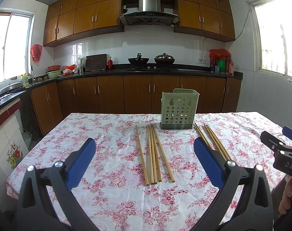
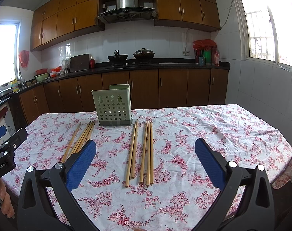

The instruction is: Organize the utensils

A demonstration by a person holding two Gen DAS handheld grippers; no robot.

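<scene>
A pale green perforated utensil holder point(image 1: 178, 109) point(image 2: 113, 105) stands upright at the far side of the floral-clothed table point(image 1: 107, 202) point(image 2: 203, 134). Two groups of wooden chopsticks lie flat in front of it. The left group of chopsticks point(image 1: 154, 154) point(image 2: 78, 142) lies between my left gripper's point(image 1: 144, 144) spread blue fingers, which are open and hold nothing. The right group of chopsticks point(image 1: 213, 142) point(image 2: 142, 154) lies ahead of my right gripper point(image 2: 146, 144), also open and empty. Each gripper hovers above the table's near side. In each wrist view the other gripper shows at the frame edge.
A person's hand point(image 1: 286, 196) point(image 2: 5, 198) holds each gripper handle. Behind the table runs a dark counter with woks on a stove point(image 1: 151, 61), wooden cabinets and a range hood. The cloth lies wrinkled at the table's right side point(image 2: 232, 127).
</scene>
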